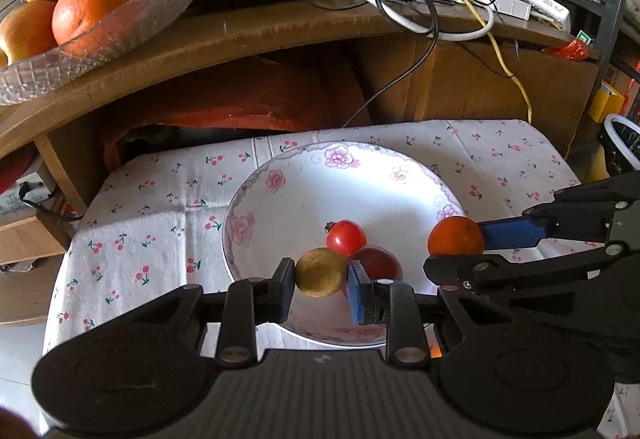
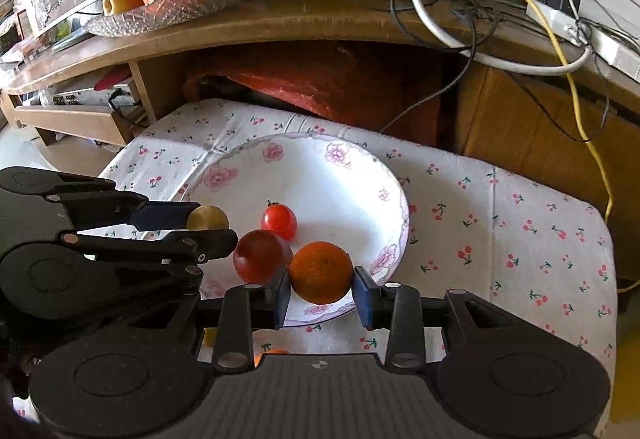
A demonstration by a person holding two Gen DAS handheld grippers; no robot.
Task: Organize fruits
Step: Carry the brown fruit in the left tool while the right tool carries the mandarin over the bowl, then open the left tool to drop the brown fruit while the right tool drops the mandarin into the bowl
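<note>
A low table under a cherry-print cloth (image 1: 160,207) fills the middle of both views, in front of a cluttered wooden shelf with a glass dish of oranges (image 1: 96,35) at upper left. On the flowered plate (image 1: 288,199), centre frame, a small tomato (image 1: 346,237) and a dark red fruit (image 2: 262,257) already lie. The left gripper (image 1: 322,279) is clamped on a yellow-brown fruit (image 1: 321,272) over the plate's near rim, and the right gripper (image 2: 322,291) is pinching a small orange (image 2: 321,272) low over the near rim too, so by my reading two are placed and two await release.
</note>
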